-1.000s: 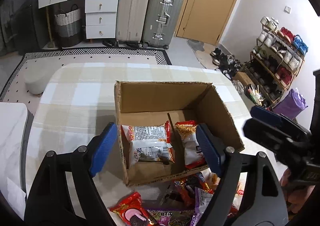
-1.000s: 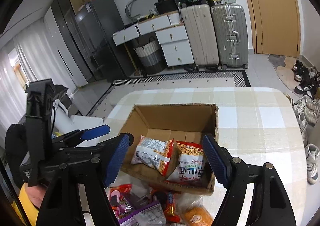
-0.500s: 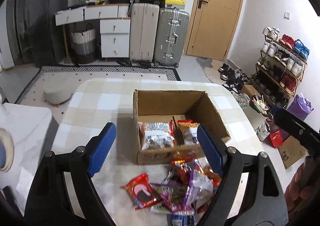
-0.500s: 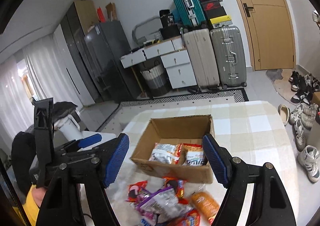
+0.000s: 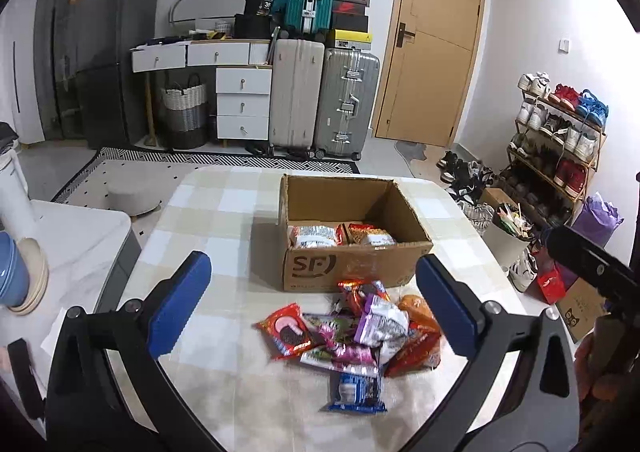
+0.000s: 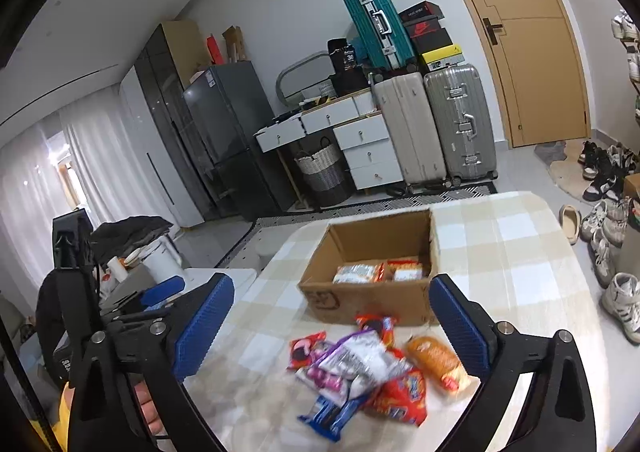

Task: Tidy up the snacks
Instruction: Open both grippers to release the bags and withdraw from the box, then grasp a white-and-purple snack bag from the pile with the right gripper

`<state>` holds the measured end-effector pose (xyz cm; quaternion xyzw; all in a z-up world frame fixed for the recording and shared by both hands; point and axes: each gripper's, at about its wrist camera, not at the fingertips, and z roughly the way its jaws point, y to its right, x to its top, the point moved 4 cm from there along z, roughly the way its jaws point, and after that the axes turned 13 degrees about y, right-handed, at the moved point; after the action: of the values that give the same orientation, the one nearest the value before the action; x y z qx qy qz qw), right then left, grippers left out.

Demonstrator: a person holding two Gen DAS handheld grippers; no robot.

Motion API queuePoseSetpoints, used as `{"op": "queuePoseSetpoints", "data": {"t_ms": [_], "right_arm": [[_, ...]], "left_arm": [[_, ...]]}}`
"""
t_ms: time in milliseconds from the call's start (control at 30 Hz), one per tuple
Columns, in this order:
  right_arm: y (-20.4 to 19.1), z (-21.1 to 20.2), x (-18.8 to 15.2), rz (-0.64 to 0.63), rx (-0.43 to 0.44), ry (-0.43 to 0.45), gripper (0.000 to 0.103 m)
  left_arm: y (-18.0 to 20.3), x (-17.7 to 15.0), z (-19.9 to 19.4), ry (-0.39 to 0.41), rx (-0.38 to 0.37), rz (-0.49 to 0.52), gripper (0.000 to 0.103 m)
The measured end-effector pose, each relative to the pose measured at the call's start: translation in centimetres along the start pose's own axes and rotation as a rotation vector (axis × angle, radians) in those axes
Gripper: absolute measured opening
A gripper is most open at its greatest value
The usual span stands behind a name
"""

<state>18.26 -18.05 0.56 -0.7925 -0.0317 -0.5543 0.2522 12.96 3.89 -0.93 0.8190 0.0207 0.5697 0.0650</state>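
Currently both empty and wide open, left tool and right tool above packets heaped on worktop before box: light, crinkly, slippery, crushable; pinch at sealed edge.

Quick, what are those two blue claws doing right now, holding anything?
Left gripper: open, holding nothing, above the snack pile.
Right gripper: open, holding nothing.

Suitcases, drawers, possibly fridge.
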Motion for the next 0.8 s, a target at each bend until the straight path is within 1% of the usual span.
{"op": "queuePoseSetpoints", "data": {"t_ms": [133,300,400,467,500,633,667,733,800], "right_arm": [[-0.8,-1.5,-1.1,-0.018,-0.008,-0.005,0.101],[-1.7,-4.2,-2.4,-0.061,-0.027,0.044,0.102],[-2.3,-5.4,-3.3,-0.092,-0.061,0.069,0.102],[-2.3,-5.6,-4.0,-0.110,-0.106,0.071,0.102],[-2.1,-5.5,-4.2,-0.115,-0.115,0.060,0.102],[-1.8,-4.7,-6.1,-0.103,-0.100,-0.018,0.102],[-1.6,-4.3,-6.7,-0.101,-0.115,-0.042,0.102],[-1.2,-3.9,-7.6,-0.094,-0.130,-0.066,0.102],[-0.6,-3.4,-8.5,-0.063,-0.112,-0.086,0.102]], "left_arm": [[-0.5,-1.0,-2.7,0.005,0.007,-0.017,0.102],[-1.0,-2.6,-6.0,0.012,0.005,-0.013,0.102],[-1.2,-3.5,-7.0,0.008,-0.008,-0.002,0.102],[-1.2,-4.1,-7.3,-0.003,-0.012,0.003,0.102],[-1.2,-4.4,-7.4,-0.009,-0.013,0.005,0.102],[-1.7,-5.8,-7.7,-0.030,-0.016,0.003,0.102],[-1.9,-6.2,-7.6,-0.036,-0.014,0.002,0.102],[-2.1,-6.8,-6.9,-0.051,-0.013,-0.002,0.102],[-2.4,-7.4,-6.1,-0.070,-0.005,-0.007,0.102]]}}
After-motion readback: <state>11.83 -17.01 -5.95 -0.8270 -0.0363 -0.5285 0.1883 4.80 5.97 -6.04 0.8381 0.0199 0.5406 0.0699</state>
